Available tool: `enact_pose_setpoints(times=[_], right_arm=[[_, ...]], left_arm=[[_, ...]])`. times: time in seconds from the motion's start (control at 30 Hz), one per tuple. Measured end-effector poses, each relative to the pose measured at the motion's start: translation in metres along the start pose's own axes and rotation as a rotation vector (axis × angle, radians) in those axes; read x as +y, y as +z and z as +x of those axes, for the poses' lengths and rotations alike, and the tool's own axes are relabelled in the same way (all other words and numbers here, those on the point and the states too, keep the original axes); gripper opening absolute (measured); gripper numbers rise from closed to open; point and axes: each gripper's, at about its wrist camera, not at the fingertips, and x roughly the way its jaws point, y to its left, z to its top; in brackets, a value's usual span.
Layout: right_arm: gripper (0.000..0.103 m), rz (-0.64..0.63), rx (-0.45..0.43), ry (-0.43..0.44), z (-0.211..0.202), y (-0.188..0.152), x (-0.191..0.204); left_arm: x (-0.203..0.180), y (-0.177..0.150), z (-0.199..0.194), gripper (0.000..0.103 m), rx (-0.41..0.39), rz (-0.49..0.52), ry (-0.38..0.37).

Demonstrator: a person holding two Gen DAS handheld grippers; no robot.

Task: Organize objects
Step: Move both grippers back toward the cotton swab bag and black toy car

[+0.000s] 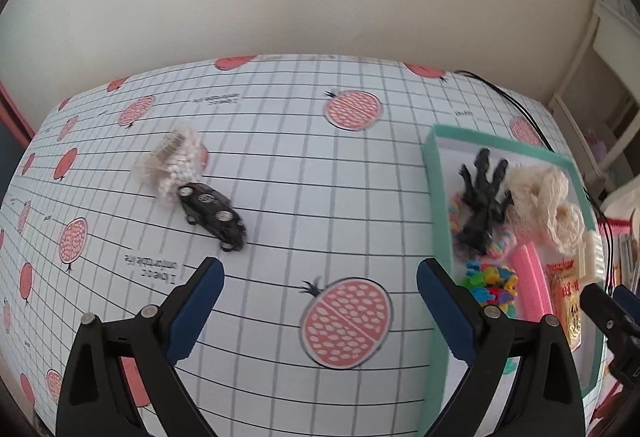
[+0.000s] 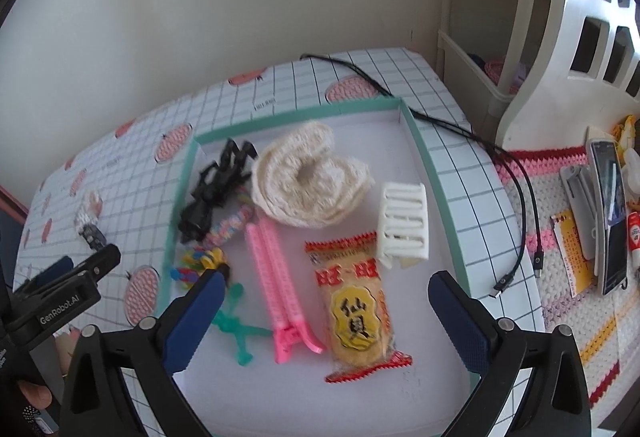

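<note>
A mint-rimmed tray (image 2: 424, 141) (image 1: 434, 197) holds a black toy figure (image 2: 212, 189) (image 1: 482, 205), a cream crocheted scrunchie (image 2: 312, 181) (image 1: 540, 197), a white claw clip (image 2: 402, 221), a pink hair clip (image 2: 276, 277), a snack packet (image 2: 356, 309) and several small coloured toys (image 1: 490, 283). Out on the cloth lie a black toy car (image 1: 212, 215) and a fluffy white piece (image 1: 174, 165) touching it. My left gripper (image 1: 320, 277) is open above the cloth, right of the car. My right gripper (image 2: 326, 289) is open above the tray, with nothing between its fingers.
A grid tablecloth with pomegranate prints (image 1: 344, 317) covers the table. A black cable (image 2: 516, 189) runs past the tray's right side. Beyond it a crocheted mat (image 2: 568, 317) carries a phone (image 2: 610, 213) and small items. White shelving (image 2: 560, 37) stands at the back right.
</note>
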Motion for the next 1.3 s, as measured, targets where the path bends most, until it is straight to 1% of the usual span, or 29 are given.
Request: enact_pose_setpoints(times=[0.1, 0.2, 0.37, 0.6, 0.83, 0.97, 1.3], right_arm=[[0.103, -0.008, -0.036, 0.004, -0.006, 0.003, 0.008], [0.103, -0.017, -0.065, 0.013, -0.011, 0.005, 0.02], [0.103, -0.067, -0.077, 0.034, -0.011, 0.006, 0.05], [0.103, -0.144, -0.077, 0.07, -0.007, 0.0, 0.099], [0.103, -0.176, -0.072, 0.107, -0.003, -0.006, 0.143], [0.103, -0.196, -0.065, 0.13, 0.002, -0.011, 0.168], [0.103, -0.254, -0.04, 0.147, 0.016, -0.024, 0.217]], left_arm=[[0.014, 0.003, -0.003, 0.097, -0.011, -0.022, 0.004], [0.031, 0.005, -0.006, 0.097, -0.028, -0.047, 0.025], [0.064, 0.007, -0.01, 0.097, -0.048, -0.099, 0.038], [0.11, 0.003, -0.012, 0.097, -0.056, -0.155, 0.057], [0.155, -0.004, -0.011, 0.097, -0.056, -0.221, 0.071], [0.173, -0.006, -0.012, 0.097, -0.063, -0.234, 0.069], [0.213, -0.01, -0.006, 0.097, -0.056, -0.287, 0.051]])
